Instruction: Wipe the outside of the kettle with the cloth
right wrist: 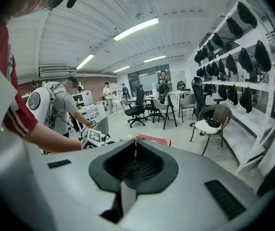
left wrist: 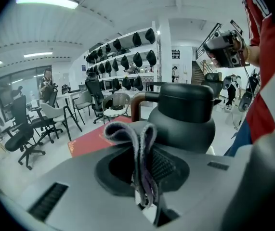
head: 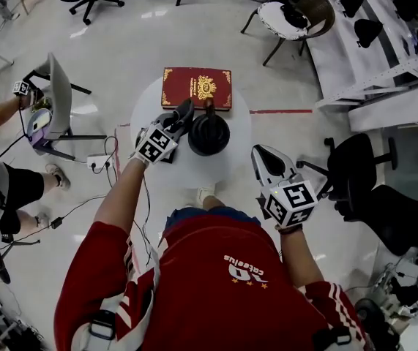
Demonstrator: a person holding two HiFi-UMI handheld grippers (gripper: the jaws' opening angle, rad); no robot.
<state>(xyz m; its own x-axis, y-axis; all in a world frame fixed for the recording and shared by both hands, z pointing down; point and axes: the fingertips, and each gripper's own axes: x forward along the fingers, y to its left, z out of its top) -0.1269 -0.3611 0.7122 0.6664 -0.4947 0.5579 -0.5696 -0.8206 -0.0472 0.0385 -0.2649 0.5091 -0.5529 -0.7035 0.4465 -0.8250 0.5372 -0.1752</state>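
Head view: looking down on a small round white table (head: pixel 230 168) carrying a red hardcover book with gold border and gold emblem (head: pixel 196 88); gold lettering on it too small for reading. Seeing white script print with small stars on the person's red shirt (head: pixel 223 298), upside down, not reading clearly. Seeing black-and-white square markers on both gripper cubes, no words.

Finding the black round-bodied kettle with a brown handle (head: pixel 209 134) sitting upright on the table, just in front of the book.

Reaching the left arm forward with the elbow out, holding the left gripper (head: pixel 181 117) at the kettle's left side, jaws aiming towards the book. Left gripper view: pinching a folded grey-purple cloth (left wrist: pixel 136 146) between the jaws, its fold sticking up above them, kettle just beyond; not telling whether cloth and kettle are touching.

Holding the right gripper (head: pixel 260 154) out past the table's right edge, forearm bent close to the body, well apart from the kettle. Right gripper view: pressing the jaws together on nothing, pointing out at office chairs and wall shelves.
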